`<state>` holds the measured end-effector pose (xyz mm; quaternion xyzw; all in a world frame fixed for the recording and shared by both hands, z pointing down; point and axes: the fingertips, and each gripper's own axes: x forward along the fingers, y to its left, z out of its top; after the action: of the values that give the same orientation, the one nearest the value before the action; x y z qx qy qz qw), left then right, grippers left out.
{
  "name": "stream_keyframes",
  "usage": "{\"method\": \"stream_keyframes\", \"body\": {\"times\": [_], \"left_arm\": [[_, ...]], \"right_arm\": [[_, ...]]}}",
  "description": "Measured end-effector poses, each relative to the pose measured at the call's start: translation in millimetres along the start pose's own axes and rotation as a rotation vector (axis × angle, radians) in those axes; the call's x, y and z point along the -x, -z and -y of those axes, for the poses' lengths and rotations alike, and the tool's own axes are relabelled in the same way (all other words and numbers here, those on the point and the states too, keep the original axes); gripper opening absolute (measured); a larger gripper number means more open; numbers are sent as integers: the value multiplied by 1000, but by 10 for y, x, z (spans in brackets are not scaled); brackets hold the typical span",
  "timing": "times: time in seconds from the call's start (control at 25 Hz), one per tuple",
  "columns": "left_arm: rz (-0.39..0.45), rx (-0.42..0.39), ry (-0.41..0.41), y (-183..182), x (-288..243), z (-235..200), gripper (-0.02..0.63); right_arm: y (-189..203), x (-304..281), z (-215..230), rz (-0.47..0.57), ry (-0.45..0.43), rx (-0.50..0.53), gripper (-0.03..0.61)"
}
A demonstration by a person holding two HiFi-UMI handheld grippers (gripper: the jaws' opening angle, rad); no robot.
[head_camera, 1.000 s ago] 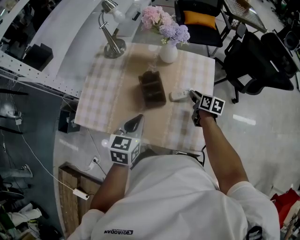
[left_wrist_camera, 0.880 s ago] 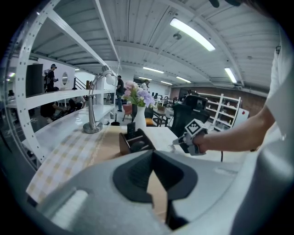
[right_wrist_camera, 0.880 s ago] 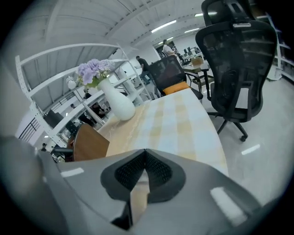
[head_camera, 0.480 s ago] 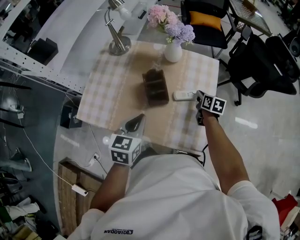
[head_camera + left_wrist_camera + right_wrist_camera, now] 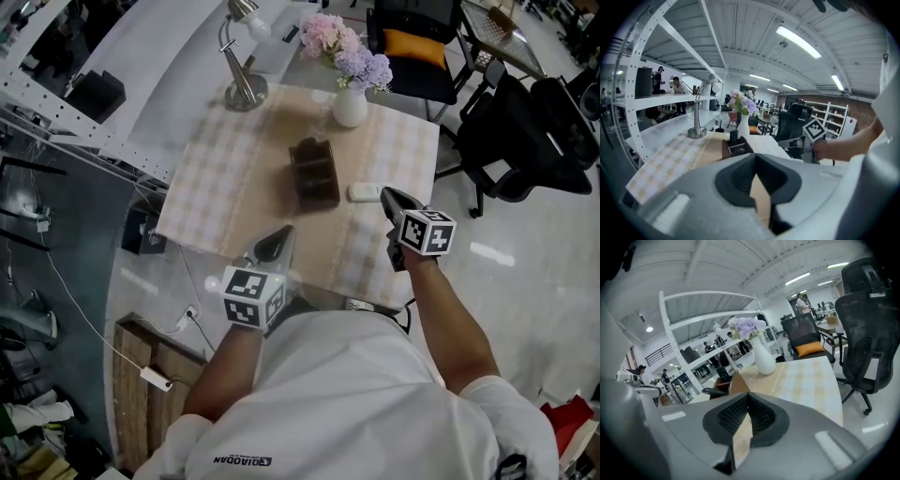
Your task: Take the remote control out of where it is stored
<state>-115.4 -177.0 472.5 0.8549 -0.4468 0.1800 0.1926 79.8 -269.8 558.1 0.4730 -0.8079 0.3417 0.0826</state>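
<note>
Your right tongs [image 5: 388,195] are clenched on nothing, pads pressed together, and hang just right of the remote [image 5: 364,192]. That remote lies flat on the desk [image 5: 216,178], out of the holder [image 5: 314,174] and just beside its right side. Your left tongs [image 5: 279,236] are also clenched and empty, and you hold them over the near desk edge, well apart from the holder. Behind the holder stand a vase [image 5: 350,105] of flowers and, further left, a lamp [image 5: 246,89].
</note>
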Motion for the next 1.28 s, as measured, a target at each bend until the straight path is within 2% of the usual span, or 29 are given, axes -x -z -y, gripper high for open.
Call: {"method": "stream_keyframes", "body": {"times": [0.28,0.56,1.0,1.28], "left_arm": [[34,1,1,-69,55,98,3],[55,-2,2,-124,69,150,3],[78,-3,6,-154,117,165,3],[62,-14,11,-125,133,128,2]], "right_arm": [[-187,361,-592,72,-98,79,3],[-106,535,-1034,38,-194,203,3],[190,537,-1324,-14,-207,335,3],[165,526,-1358,-5,-201,354,3]]}}
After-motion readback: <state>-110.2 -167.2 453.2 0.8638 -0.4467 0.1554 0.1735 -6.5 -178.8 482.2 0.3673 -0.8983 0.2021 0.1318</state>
